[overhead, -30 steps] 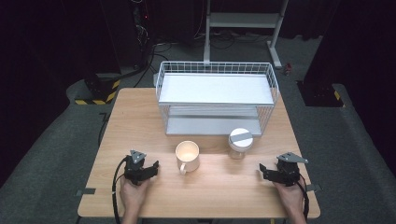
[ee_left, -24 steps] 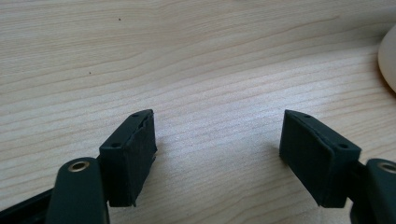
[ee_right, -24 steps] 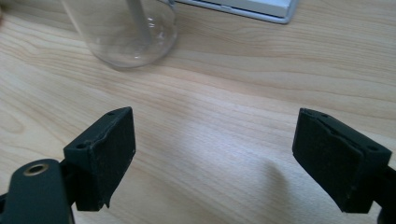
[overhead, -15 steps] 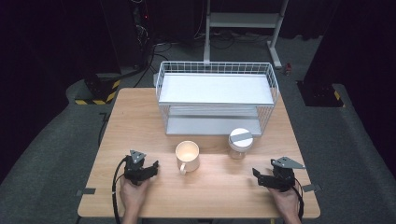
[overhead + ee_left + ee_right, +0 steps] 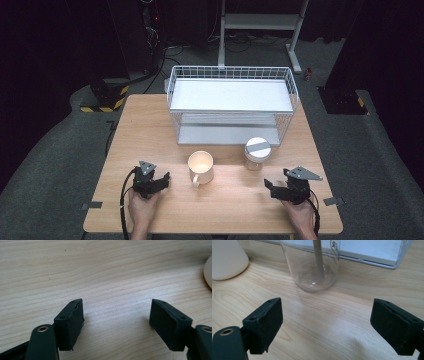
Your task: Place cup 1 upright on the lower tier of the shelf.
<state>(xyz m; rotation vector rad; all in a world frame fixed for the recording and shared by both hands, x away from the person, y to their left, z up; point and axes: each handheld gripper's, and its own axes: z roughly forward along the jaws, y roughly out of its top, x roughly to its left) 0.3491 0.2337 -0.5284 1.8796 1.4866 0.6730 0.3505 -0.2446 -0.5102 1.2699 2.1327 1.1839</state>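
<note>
A cream mug stands on the wooden table, handle toward the person. To its right is a clear glass jar with a white lid and a grey label. My left gripper rests low on the table left of the mug, open, with bare wood between its fingers; the mug's edge shows at far right. My right gripper lies near the front right and points left toward the jar. Its jaws have just been opening and stand wide with nothing between them.
A white wire rack with two white shelves stands at the back of the table, just behind the jar and mug. The mug shows at the upper left of the right gripper view. Dark floor surrounds the table.
My right gripper has slid left along the front of the table and its jaws have spread a little wider. The left gripper, mug and jar have not moved.
</note>
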